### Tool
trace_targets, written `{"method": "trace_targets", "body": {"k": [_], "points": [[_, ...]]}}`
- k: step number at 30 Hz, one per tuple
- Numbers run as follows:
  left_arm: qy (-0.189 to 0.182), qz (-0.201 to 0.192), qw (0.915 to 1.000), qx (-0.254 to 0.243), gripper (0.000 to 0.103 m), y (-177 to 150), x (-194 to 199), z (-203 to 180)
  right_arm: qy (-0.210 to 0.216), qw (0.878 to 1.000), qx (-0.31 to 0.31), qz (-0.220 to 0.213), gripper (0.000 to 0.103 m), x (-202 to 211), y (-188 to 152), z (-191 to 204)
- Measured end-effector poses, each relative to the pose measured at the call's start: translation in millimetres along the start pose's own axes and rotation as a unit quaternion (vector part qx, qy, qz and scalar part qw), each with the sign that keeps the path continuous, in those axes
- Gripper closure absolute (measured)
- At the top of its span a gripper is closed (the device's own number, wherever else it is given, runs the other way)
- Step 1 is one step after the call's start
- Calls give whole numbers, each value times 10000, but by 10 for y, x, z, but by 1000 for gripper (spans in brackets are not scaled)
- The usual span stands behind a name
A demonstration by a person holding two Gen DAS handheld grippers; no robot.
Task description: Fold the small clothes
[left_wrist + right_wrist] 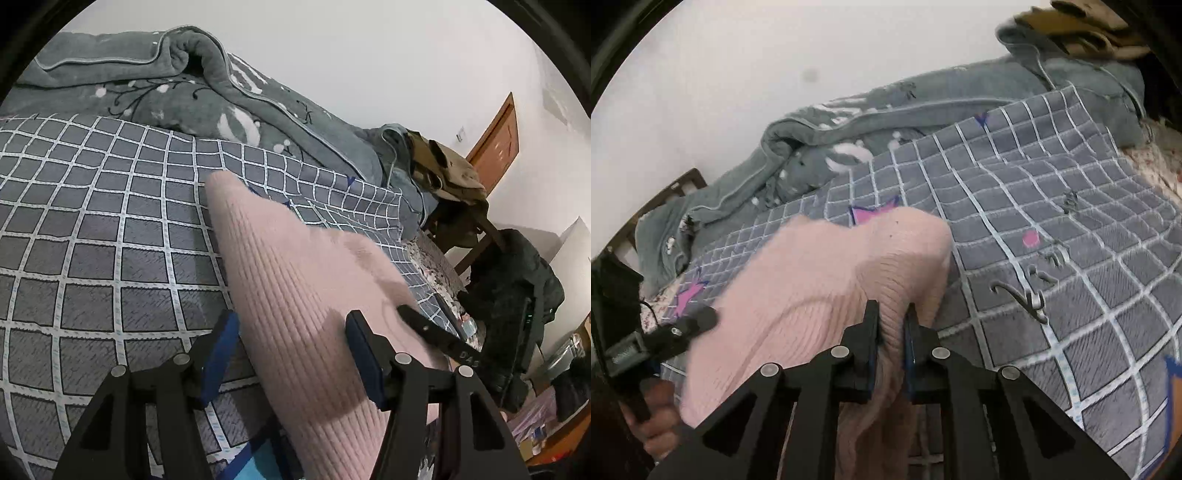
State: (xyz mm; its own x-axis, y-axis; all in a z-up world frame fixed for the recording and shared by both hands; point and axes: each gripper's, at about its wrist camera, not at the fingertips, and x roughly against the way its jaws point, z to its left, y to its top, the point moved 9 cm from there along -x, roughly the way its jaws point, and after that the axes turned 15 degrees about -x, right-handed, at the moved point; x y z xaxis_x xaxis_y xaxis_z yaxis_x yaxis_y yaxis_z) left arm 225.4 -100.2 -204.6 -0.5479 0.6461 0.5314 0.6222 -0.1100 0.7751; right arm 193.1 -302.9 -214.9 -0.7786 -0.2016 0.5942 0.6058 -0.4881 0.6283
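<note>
A pink ribbed knit garment (295, 280) lies on the grey checked bedsheet (92, 229). My left gripper (291, 328) is open, its blue-padded fingers (223, 350) spread over the garment's near edge, holding nothing. My right gripper (892, 317) is shut on a bunched fold of the pink garment (820, 280) and lifts it off the bedsheet (1071, 229). The right gripper's finger also shows in the left wrist view (432, 328) at the garment's right side. The left gripper shows at the left of the right wrist view (698, 321).
A grey patterned blanket (166, 85) is heaped along the far side of the bed by the wall. A chair with olive clothes (447, 173) and a dark bag (517, 266) stand beyond the bed's end. A wooden door (495, 144) is behind them.
</note>
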Motion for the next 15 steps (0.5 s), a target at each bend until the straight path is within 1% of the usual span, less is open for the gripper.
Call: {"method": "trace_targets", "body": {"k": [3, 4, 6, 8, 10, 12, 13, 15], "points": [[-44, 60, 9999, 137, 44, -13, -23, 40, -109, 9999, 73, -8, 80, 66, 15, 48], [-64, 80, 9998, 190, 44, -20, -30, 52, -97, 9999, 75, 32, 76, 93, 8, 69], [-100, 110, 9995, 272, 44, -37, -45, 67, -27, 9999, 76, 99, 72, 126, -13, 83], [-108, 140, 9994, 299, 44, -51, -57, 68, 69, 9997, 37, 242, 60, 132, -45, 99], [-112, 163, 9993, 331, 43, -67, -70, 66, 138, 9990, -28, 432, 57, 109, -128, 79], [-105, 202, 9991, 362, 43, -95, -84, 59, 92, 9986, -15, 527, 54, 59, -171, 56], [-90, 216, 9990, 369, 43, -104, -90, 57, 73, 9986, -18, 526, 50, 47, -192, 42], [7, 255, 9991, 338, 41, -106, -108, 51, 62, 9984, -139, 546, 47, 10, -207, -14]]}}
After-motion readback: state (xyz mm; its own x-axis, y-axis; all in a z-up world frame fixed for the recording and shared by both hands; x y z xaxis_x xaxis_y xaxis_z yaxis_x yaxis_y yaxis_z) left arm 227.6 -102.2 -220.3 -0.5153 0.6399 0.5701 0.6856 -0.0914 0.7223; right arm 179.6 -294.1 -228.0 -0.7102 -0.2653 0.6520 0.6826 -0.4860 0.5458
